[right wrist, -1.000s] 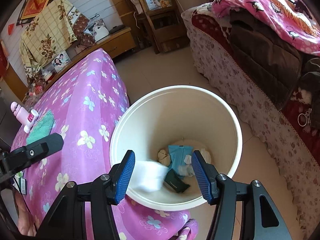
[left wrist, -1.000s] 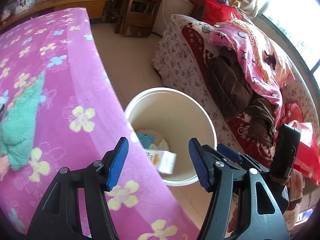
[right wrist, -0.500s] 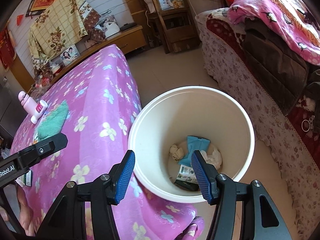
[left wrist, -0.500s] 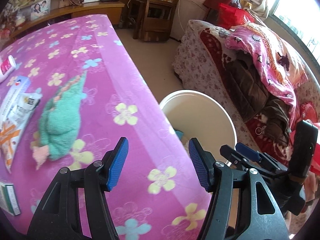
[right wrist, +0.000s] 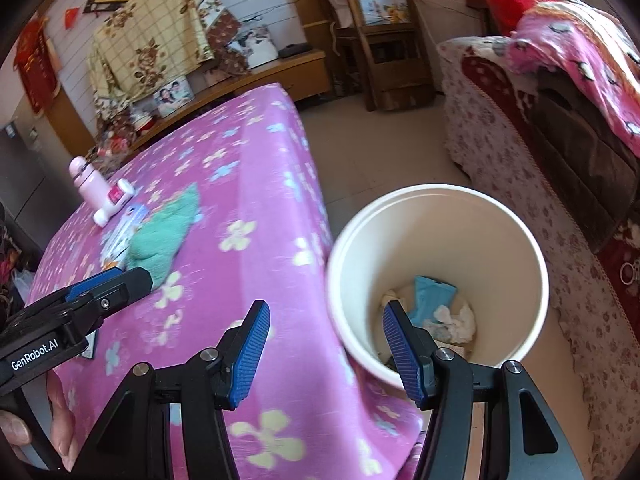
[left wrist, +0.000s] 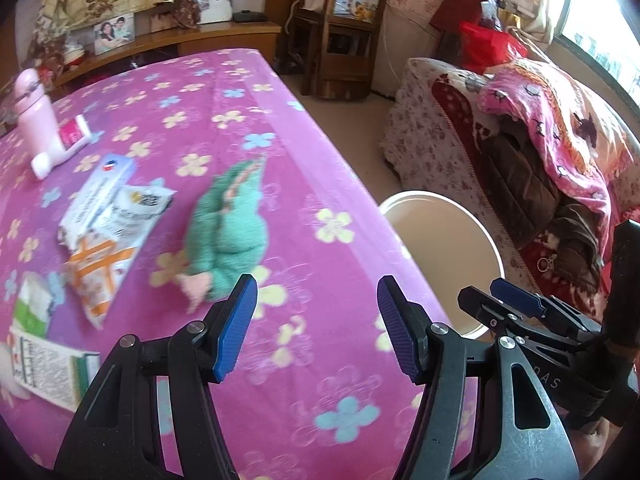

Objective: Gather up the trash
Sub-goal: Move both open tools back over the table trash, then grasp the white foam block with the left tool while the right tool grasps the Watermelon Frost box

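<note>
Left gripper (left wrist: 314, 330) hangs over the pink flowered tablecloth (left wrist: 280, 160), jaws parted about halfway, nothing between the blue pads (left wrist: 236, 328). Right gripper (right wrist: 324, 354) sits above the table edge beside the white bin (right wrist: 436, 216), jaws likewise parted about halfway and empty; its tip also shows at the right of the left wrist view, and a person's fingers (right wrist: 60, 420) are visible under the left tool in the right wrist view. The bin stands on the tiled floor, close against the hanging cloth, between the table and a sofa (right wrist: 520, 140) piled with blankets. Inside the bin, at the bottom: a light blue packet (right wrist: 432, 296) and crumpled white tissue (right wrist: 456, 320); other scraps there are too small to identify. Trash on the table, left of the left gripper: an orange and white wrapper (left wrist: 108, 256), a white and blue packet (left wrist: 100, 188) partly under it, and a green and white printed wrapper (left wrist: 44, 356) near the table's near edge. Also on the cloth: a green knitted item (left wrist: 228, 232) lying flat just ahead of the left finger, a pink bottle (left wrist: 36, 116) standing upright, and a white tube with pink label (left wrist: 64, 144) leaning against it.
</note>
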A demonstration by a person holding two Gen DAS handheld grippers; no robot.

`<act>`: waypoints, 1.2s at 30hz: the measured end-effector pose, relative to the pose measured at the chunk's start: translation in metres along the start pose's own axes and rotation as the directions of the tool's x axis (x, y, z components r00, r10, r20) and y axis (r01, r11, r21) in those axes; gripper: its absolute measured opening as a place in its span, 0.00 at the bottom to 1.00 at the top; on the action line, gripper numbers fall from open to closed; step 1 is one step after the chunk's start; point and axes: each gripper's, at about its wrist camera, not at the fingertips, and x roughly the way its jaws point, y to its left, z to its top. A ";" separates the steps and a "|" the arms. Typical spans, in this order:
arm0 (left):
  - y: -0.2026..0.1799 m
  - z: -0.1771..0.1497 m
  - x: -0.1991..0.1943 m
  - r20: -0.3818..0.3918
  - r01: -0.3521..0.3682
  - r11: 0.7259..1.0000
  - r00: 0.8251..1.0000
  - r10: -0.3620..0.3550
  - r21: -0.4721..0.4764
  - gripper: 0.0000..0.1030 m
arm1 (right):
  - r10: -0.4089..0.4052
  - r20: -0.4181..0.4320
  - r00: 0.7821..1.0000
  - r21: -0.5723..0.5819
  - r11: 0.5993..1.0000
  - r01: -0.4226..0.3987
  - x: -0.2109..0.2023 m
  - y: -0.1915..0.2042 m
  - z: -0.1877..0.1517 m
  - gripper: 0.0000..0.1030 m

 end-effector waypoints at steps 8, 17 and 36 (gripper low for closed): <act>0.043 -0.016 -0.022 0.000 -0.050 0.997 0.999 0.050 -0.054 0.59 | 0.051 -0.016 0.999 -0.049 0.997 -0.052 0.004 0.042 -0.004 0.56; 0.114 -0.037 -0.061 -0.008 -0.114 0.984 0.993 0.114 -0.134 0.59 | 0.100 -0.048 0.994 -0.112 0.988 -0.104 0.014 0.089 -0.010 0.57; 0.310 -0.066 -0.061 -0.185 -0.407 0.859 0.912 0.366 -0.310 0.59 | 0.151 -0.100 0.984 -0.213 0.962 -0.169 0.023 0.154 -0.019 0.58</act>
